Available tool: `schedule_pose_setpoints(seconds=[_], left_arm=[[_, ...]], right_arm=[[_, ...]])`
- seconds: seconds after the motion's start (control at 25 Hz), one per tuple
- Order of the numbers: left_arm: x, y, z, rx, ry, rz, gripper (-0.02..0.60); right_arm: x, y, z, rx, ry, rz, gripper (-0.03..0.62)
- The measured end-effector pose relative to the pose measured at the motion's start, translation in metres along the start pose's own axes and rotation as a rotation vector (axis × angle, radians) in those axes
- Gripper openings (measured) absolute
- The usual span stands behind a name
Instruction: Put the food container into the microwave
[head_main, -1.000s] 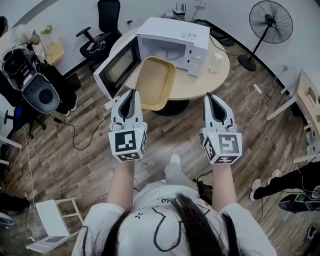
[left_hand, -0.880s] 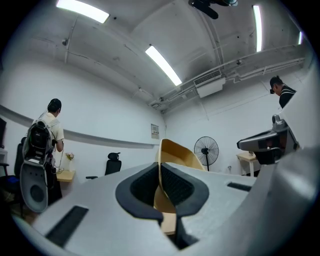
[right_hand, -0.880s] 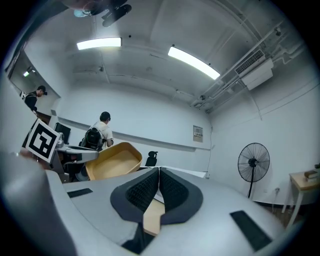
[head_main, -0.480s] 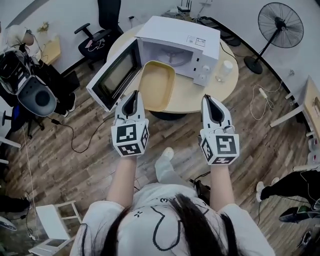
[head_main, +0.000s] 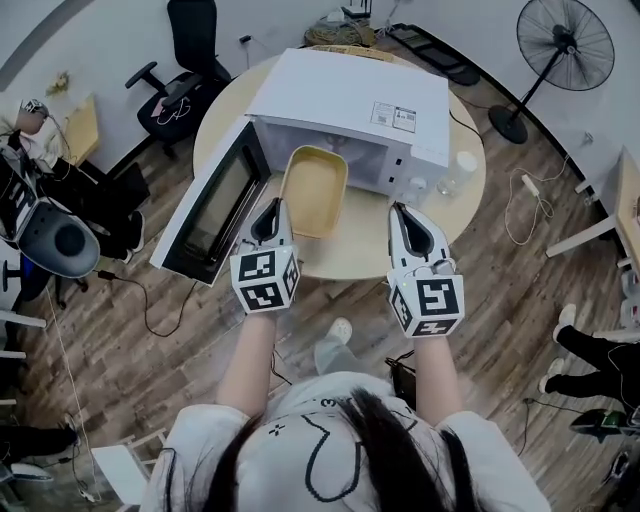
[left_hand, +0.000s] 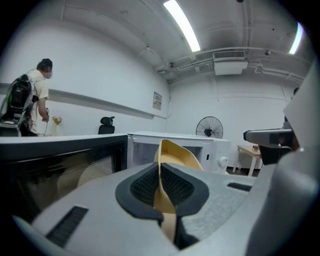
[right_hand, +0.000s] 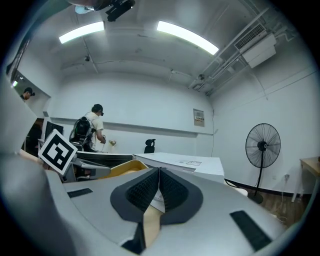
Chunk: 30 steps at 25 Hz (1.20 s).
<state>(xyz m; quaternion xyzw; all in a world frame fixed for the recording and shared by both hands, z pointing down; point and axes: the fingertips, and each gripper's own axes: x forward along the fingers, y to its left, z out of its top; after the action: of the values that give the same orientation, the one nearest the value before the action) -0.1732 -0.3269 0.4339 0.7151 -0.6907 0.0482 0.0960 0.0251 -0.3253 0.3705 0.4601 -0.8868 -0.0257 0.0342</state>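
A shallow yellow food container (head_main: 315, 190) hangs above the round table, its far end at the mouth of the white microwave (head_main: 350, 105). My left gripper (head_main: 272, 209) is shut on the container's near left rim; in the left gripper view the yellow rim (left_hand: 176, 152) runs out from between the shut pads (left_hand: 145, 186). My right gripper (head_main: 401, 214) hovers to the container's right, jaws shut with nothing between them. In the right gripper view, the container (right_hand: 120, 168) lies to the left of that gripper (right_hand: 159, 187).
The microwave door (head_main: 212, 212) swings open to the left. A clear cup (head_main: 463, 166) stands beside the microwave on the beige table (head_main: 350, 255). A floor fan (head_main: 567, 35), office chair (head_main: 178, 85), cables and a person (right_hand: 92, 127) surround the table.
I have come closer to the table. Both grippers moved forward, and the container, still in the left gripper, travelled from in front of the door up to the microwave's opening.
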Motion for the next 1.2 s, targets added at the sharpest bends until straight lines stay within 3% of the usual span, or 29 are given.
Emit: schedule_pose_setpoints(seconds=[0.32,0.56,0.92,1.2], left_arm=[[0.089,0.014,-0.031,-0.043,0.120,-0.016,0.020],[0.132,0.033,-0.038,-0.165,0.164,-0.028,0.020],[0.173,0.052,-0.049,-0.309,0.198,-0.051,0.020],[0.207,0.048,-0.053,-0.277,0.225,-0.100,0.020]], right_arm=[[0.064,-0.026,-0.028,0.039,0.068,-0.005,0.031],[0.097,-0.025,-0.035,0.059,0.098,-0.009,0.031],[0.122,-0.017,-0.038,-0.033,0.117,-0.053,0.031],[0.123,-0.005,-0.037,-0.029,0.124,-0.125,0.031]])
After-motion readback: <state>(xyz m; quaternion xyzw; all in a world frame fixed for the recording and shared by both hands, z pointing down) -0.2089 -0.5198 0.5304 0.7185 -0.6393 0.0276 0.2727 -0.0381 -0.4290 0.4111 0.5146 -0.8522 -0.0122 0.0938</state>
